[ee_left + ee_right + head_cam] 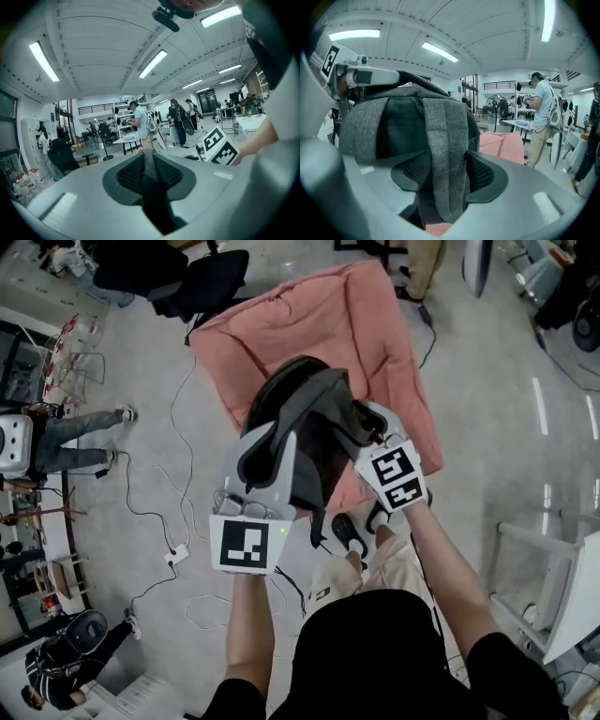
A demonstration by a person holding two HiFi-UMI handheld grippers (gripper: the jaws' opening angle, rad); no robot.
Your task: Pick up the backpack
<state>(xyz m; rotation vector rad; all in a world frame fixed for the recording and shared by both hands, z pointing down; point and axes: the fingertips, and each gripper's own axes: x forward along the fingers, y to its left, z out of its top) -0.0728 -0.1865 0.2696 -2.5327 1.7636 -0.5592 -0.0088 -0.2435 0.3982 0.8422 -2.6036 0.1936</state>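
Backpack (302, 427) hangs between my two grippers over the pink cushion (361, 320) on the floor, apparently lifted off it. Left gripper (265, 442) fingers (127, 172) are clenched on a dark strap (149, 187). Right gripper (367, 423) fingers (482, 174) are clamped on a grey shoulder strap (443, 154). Judgement: lifting step, nearly complete. The next move calls for firm, level grips.

Backpack (305, 442) is dark grey with heathered grey straps (443, 154), kinda slumped and folded over on itself. It's up in the air, hanging by those straps right over the near end of the pink cushion (309, 324).
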